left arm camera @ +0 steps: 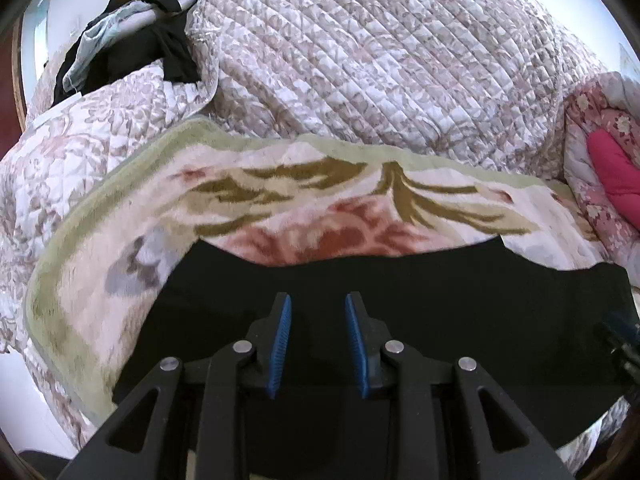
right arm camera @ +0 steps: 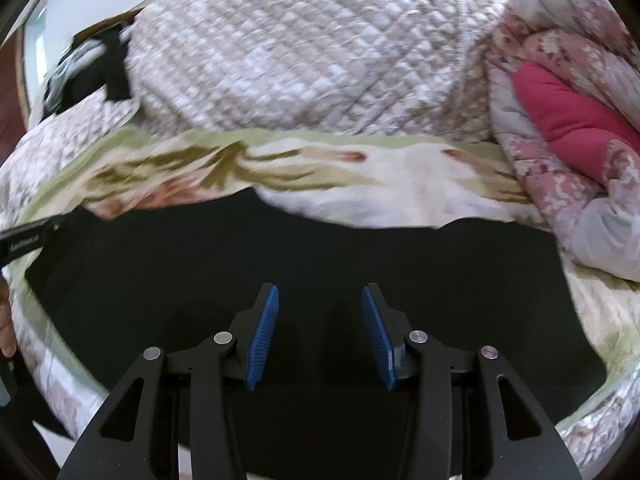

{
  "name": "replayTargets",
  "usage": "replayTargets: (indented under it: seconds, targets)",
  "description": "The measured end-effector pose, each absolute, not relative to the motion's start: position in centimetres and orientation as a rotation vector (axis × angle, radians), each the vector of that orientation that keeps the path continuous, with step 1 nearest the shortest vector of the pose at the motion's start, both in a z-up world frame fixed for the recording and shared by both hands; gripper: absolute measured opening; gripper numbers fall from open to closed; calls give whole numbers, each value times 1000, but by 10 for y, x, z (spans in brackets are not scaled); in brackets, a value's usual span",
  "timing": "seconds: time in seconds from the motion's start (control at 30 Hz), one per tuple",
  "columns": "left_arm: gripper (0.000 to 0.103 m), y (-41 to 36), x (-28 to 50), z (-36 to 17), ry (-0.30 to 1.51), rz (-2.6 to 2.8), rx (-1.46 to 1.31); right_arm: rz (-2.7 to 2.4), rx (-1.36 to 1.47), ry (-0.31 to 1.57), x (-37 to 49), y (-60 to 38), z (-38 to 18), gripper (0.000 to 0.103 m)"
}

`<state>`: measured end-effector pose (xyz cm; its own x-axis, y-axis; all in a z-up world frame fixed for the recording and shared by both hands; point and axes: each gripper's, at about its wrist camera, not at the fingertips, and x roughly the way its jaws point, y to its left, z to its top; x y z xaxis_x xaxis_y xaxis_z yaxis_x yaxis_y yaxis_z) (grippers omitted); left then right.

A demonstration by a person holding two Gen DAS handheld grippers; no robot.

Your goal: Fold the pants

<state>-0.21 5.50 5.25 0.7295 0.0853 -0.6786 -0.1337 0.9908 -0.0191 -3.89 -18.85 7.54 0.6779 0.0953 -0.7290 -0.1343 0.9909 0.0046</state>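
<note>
Black pants (left arm camera: pixel 400 280) lie flat on a floral blanket (left arm camera: pixel 120 280), with a quilted bedspread (left arm camera: pixel 360 60) heaped behind and a pink quilt (right arm camera: pixel 560 120) alongside. Left gripper (left arm camera: pixel 318 308) and right gripper (right arm camera: pixel 320 300) hover above with jaws parted and empty.

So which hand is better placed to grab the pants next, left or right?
Probably the right. Both grippers hang open and empty over the black pants, but the right gripper has the wider gap. The left gripper stands narrower. It is a close call.

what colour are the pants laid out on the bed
Plain black pants, spread over a floral blanket. The left wrist view shows them best, being sharper.
</note>
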Motion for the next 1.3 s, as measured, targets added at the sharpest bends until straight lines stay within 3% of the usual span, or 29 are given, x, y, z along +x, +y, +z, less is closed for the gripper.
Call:
replayTargets:
  seconds: [0.23, 0.8, 1.2, 1.3]
  targets:
    - [30, 52, -18, 59, 747, 130, -71, 162, -81, 835, -46, -172, 69, 44]
    - [30, 97, -63, 137, 571, 342, -82, 255, -84, 787, -58, -153, 79, 44]
    - [30, 84, -81, 154, 548, 338, -58, 269, -74, 784, -66, -152, 80, 44]
    - [38, 83, -81, 148, 566, 315, -70, 276, -78, 800, -69, -150, 75, 46]
